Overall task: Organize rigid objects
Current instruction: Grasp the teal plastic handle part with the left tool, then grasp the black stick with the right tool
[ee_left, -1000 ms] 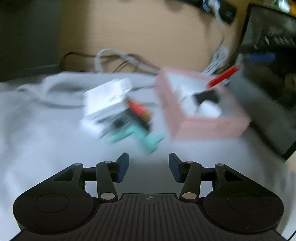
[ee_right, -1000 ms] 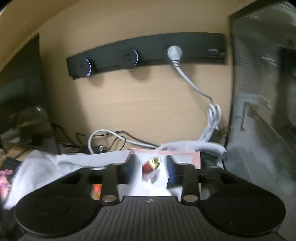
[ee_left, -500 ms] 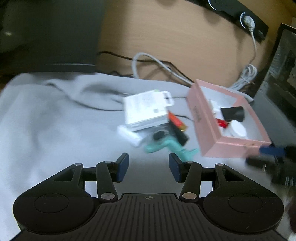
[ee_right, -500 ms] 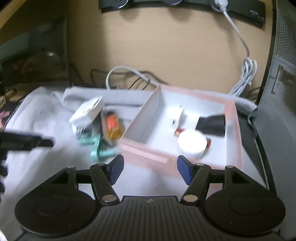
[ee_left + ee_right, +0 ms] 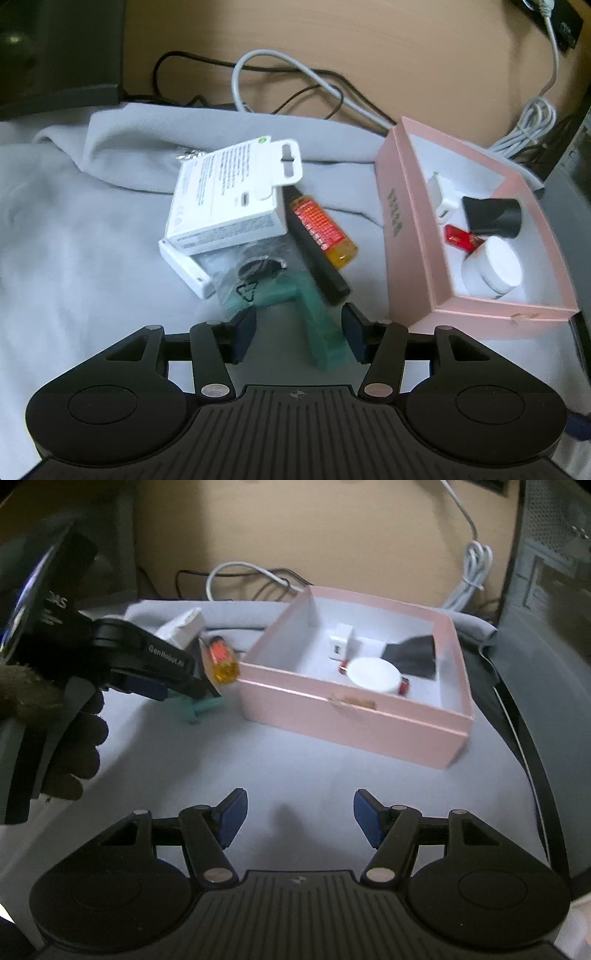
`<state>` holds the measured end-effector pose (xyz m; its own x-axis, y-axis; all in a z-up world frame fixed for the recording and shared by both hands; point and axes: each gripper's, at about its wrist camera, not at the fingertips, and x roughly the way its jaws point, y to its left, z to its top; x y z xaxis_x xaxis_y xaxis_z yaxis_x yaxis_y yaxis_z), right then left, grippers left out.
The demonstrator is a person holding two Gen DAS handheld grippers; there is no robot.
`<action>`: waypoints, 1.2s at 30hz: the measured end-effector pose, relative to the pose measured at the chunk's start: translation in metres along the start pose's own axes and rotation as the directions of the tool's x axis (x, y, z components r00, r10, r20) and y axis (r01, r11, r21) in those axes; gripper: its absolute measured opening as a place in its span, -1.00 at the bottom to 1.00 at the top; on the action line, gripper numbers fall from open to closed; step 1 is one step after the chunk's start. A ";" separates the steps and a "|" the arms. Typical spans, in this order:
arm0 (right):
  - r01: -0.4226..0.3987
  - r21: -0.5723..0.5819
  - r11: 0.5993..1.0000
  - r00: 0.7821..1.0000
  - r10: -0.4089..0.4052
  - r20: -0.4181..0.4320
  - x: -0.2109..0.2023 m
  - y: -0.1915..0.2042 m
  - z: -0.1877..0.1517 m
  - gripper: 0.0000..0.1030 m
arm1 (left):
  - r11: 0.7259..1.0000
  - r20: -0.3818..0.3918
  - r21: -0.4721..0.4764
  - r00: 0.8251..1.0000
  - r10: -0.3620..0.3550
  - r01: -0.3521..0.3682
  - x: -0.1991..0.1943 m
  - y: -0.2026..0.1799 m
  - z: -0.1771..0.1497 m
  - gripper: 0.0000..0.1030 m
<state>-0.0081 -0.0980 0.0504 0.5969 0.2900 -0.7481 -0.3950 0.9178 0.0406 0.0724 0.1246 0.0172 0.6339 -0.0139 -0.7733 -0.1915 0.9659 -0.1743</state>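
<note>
A pink box (image 5: 410,258) (image 5: 354,716) lies on grey cloth and holds a white round jar (image 5: 495,271), a black cone (image 5: 493,216), a red item (image 5: 461,236) and a white adapter (image 5: 441,194). Left of it lie a white carton (image 5: 225,197), an orange tube (image 5: 323,230), a black pen (image 5: 317,258) and a teal bagged piece (image 5: 310,314). My left gripper (image 5: 299,332) is open, low over the teal piece, which lies between its fingers. My right gripper (image 5: 299,818) is open and empty above bare cloth, in front of the box.
White and black cables (image 5: 295,77) run along the wooden back wall. A dark case (image 5: 554,590) stands right of the box, a dark monitor (image 5: 55,55) at the back left. The left gripper body and gloved hand (image 5: 74,701) fill the right wrist view's left side.
The left gripper has moved forward and down onto the pile, so the teal piece now lies between its fingers. The right gripper has drawn back from the box and lowered.
</note>
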 end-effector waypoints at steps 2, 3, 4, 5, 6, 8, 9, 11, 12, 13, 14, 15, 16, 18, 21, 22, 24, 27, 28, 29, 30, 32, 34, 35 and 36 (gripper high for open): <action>0.013 0.004 1.000 1.000 -0.013 -0.002 -0.001 -0.003 -0.002 0.25 | 1.000 0.004 0.028 1.000 0.008 -0.008 0.001 0.003 -0.002 -0.08; 0.019 0.007 1.000 1.000 -0.019 -0.002 -0.002 -0.004 -0.003 0.25 | 0.999 0.007 0.047 1.000 0.014 -0.014 0.001 0.003 -0.002 -0.24; 0.023 0.011 1.000 1.000 -0.023 -0.004 -0.002 -0.005 -0.004 0.25 | 0.997 0.007 0.071 1.000 0.021 -0.021 0.001 0.004 -0.003 -0.30; 0.027 0.015 1.000 1.000 -0.026 -0.005 -0.002 -0.006 -0.004 0.25 | 0.996 0.009 0.088 1.000 0.018 -0.019 0.000 0.005 -0.004 -0.38; 0.029 0.018 0.999 1.000 -0.029 -0.006 -0.001 -0.007 -0.004 0.25 | 0.995 0.010 0.104 1.000 0.003 -0.004 -0.002 0.006 -0.006 -0.53; 0.027 0.016 1.000 1.000 -0.027 -0.008 0.002 -0.007 -0.002 0.25 | 0.992 0.007 0.127 1.000 -0.023 0.021 -0.006 0.009 -0.010 -0.63; 0.024 0.009 1.000 1.000 -0.024 -0.006 0.003 -0.005 -0.001 0.25 | 0.991 0.011 0.133 1.000 -0.024 0.023 -0.008 0.010 -0.012 -0.65; 0.016 -0.014 1.000 1.000 -0.016 0.003 0.004 0.000 0.002 0.25 | 0.990 0.018 0.137 0.999 -0.034 0.032 -0.014 0.016 -0.018 -0.69; 0.013 -0.027 1.000 1.000 -0.012 0.009 0.004 0.003 0.005 0.25 | 0.991 0.021 0.132 0.999 -0.035 0.032 -0.017 0.021 -0.021 -0.71; 0.010 -0.044 0.999 1.000 -0.009 0.018 0.004 0.006 0.007 0.24 | 0.992 0.023 0.126 0.999 -0.031 0.027 -0.020 0.025 -0.024 -0.72; 0.009 -0.066 0.998 1.000 -0.007 0.031 0.004 0.011 0.011 0.24 | 0.993 0.026 0.119 0.999 -0.026 0.022 -0.023 0.031 -0.027 -0.72; 0.007 -0.092 0.996 0.999 -0.003 0.046 0.004 0.016 0.014 0.24 | 0.994 0.027 0.111 0.999 -0.020 0.016 -0.027 0.037 -0.029 -0.72; 0.006 -0.119 0.993 0.998 0.001 0.063 0.004 0.022 0.018 0.24 | 0.995 0.028 0.103 1.000 -0.012 0.009 -0.030 0.043 -0.031 -0.72; -0.004 -0.179 0.984 0.995 0.022 0.094 0.004 0.035 0.029 0.20 | 0.997 0.031 0.081 1.000 0.004 -0.006 -0.038 0.057 -0.037 -0.72; -0.029 -0.268 0.963 0.990 0.064 0.124 0.008 0.053 0.047 0.13 | 0.998 0.033 0.047 0.999 0.028 -0.029 -0.047 0.075 -0.045 -0.72; -0.029 -0.297 0.954 0.988 0.072 0.134 0.011 0.059 0.053 0.13 | 0.999 0.034 0.037 0.999 0.037 -0.038 -0.050 0.080 -0.047 -0.72; -0.035 -0.358 0.933 0.984 0.094 0.150 0.018 0.071 0.067 0.12 | 0.998 0.036 0.017 0.998 0.052 -0.053 -0.055 0.090 -0.051 -0.71; -0.029 -0.434 0.901 0.983 0.103 0.149 0.039 0.086 0.089 0.12 | 0.999 0.035 -0.019 0.998 0.047 -0.047 -0.061 0.101 -0.054 -0.71; -0.032 -0.450 0.893 0.984 0.106 0.140 0.048 0.089 0.096 0.12 | 0.999 0.034 -0.029 0.999 0.041 -0.040 -0.062 0.103 -0.056 -0.70; -0.036 -0.462 0.886 0.986 0.107 0.130 0.058 0.095 0.103 0.12 | 0.999 0.034 -0.036 0.999 0.032 -0.030 -0.064 0.106 -0.057 -0.70; -0.040 -0.469 0.882 0.987 0.108 0.119 0.067 0.099 0.108 0.12 | 0.999 0.035 -0.039 0.999 0.024 -0.023 -0.063 0.106 -0.058 -0.69; -0.045 -0.483 0.874 0.990 0.103 0.095 0.086 0.106 0.116 0.13 | 0.999 0.038 -0.033 0.999 0.017 -0.015 -0.065 0.106 -0.061 -0.67; -0.040 -0.493 0.869 0.994 0.086 0.072 0.104 0.113 0.120 0.05 | 0.999 0.042 -0.030 0.999 0.016 -0.015 -0.066 0.105 -0.064 -0.67; -0.043 -0.494 0.868 0.995 0.080 0.053 0.112 0.116 0.121 -0.06 | 0.999 0.045 -0.033 0.999 0.017 -0.015 -0.067 0.105 -0.065 -0.66; -0.055 -0.491 0.870 0.997 0.077 0.025 0.119 0.117 0.122 -0.25 | 0.999 0.048 -0.037 0.999 0.016 -0.014 -0.067 0.104 -0.066 -0.66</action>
<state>0.1018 0.0769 0.0468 0.5819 0.3668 -0.7258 -0.7191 0.6490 -0.2485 -0.0401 0.2093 0.0106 0.6661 0.0142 -0.7458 -0.2278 0.9559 -0.1853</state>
